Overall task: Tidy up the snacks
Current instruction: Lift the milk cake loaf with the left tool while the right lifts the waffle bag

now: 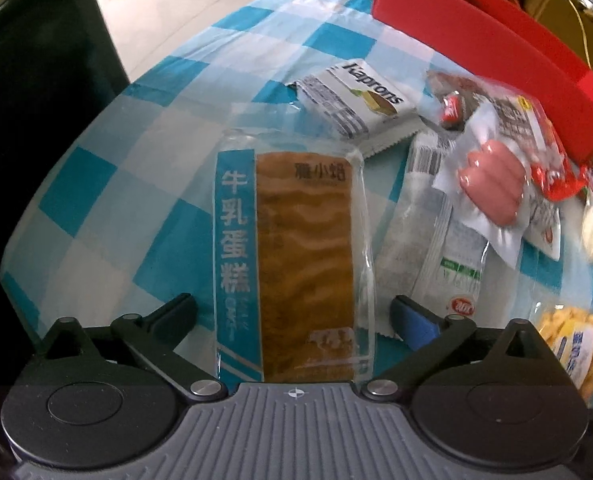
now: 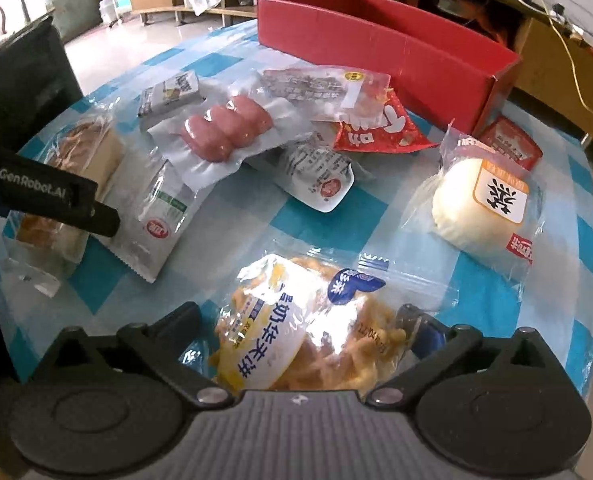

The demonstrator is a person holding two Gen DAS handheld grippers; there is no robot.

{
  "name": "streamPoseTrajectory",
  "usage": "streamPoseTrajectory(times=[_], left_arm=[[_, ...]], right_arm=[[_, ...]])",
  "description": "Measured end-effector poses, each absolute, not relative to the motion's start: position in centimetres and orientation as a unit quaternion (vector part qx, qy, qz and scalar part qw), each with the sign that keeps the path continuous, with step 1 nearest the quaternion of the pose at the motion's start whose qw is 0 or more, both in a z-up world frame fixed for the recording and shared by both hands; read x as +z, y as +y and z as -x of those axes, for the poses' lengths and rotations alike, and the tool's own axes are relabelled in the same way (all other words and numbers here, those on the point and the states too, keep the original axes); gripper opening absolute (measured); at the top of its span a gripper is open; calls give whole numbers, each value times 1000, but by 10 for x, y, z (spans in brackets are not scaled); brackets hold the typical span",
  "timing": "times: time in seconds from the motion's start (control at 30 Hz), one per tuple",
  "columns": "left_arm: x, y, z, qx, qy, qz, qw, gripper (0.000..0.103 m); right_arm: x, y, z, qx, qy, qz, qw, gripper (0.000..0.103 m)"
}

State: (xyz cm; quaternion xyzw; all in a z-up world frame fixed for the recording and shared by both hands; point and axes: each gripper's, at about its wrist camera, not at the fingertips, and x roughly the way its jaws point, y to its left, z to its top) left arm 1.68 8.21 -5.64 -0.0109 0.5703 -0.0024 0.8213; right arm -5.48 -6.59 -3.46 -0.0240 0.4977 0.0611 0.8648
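Observation:
A milk cake packet [image 1: 292,248], brown cake in clear wrap with a blue stripe, lies on the blue checked tablecloth [image 1: 128,184]. My left gripper [image 1: 294,316] is open and straddles its near end, with a small gap at each side. My right gripper [image 2: 300,320] is open over a yellow waffle-snack packet [image 2: 296,332], which lies between its fingers. The red box [image 2: 376,40] stands open at the back of the table. In the right wrist view, one of the left gripper's fingers [image 2: 100,218] hangs over the cake packet [image 2: 64,184].
Between the grippers and the box lie a sausage pack [image 2: 224,128], a Kaprons wafer [image 1: 356,96], a white-green packet [image 2: 156,216], a red snack bag [image 2: 376,128], a white sachet [image 2: 320,180] and a wrapped white bun [image 2: 480,208]. A black chair [image 1: 36,100] stands beyond the table's left edge.

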Motion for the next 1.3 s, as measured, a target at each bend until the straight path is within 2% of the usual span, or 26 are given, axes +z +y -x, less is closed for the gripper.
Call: streamPoseTrajectory(times=[0.1, 0.13, 0.17, 0.2, 0.23, 0.3, 0.4, 0.7, 0.9, 1.3], left_arm=[[-56, 85, -13, -13, 568, 0, 823, 102], [-56, 86, -12, -17, 566, -3, 824, 101], [-55, 87, -11, -16, 565, -6, 825, 97], [-53, 88, -9, -15, 564, -8, 825, 92], [-52, 91, -8, -15, 564, -3, 825, 89], [-46, 97, -5, -18, 564, 18, 825, 74], [-44, 103, -1, -10, 568, 49, 822, 73], [-23, 88, 9, 11, 556, 38, 830, 69], [-4, 73, 7, -12, 522, 24, 853, 67], [-2, 97, 9, -30, 526, 81, 846, 65]], right_arm=[[-33, -66, 54, 52, 514, 22, 856, 101], [-32, -66, 56, 51, 516, 24, 855, 95], [-30, -66, 57, 51, 518, 27, 853, 86], [-27, -66, 58, 51, 519, 29, 853, 83], [-26, -67, 60, 53, 519, 26, 853, 81], [-24, -67, 65, 55, 518, 21, 853, 80], [-20, -68, 75, 58, 503, 25, 862, 79], [12, -91, 89, 63, 454, -32, 888, 79], [12, -92, 79, 62, 453, -46, 888, 79], [15, -88, 74, 73, 449, -61, 888, 79]])
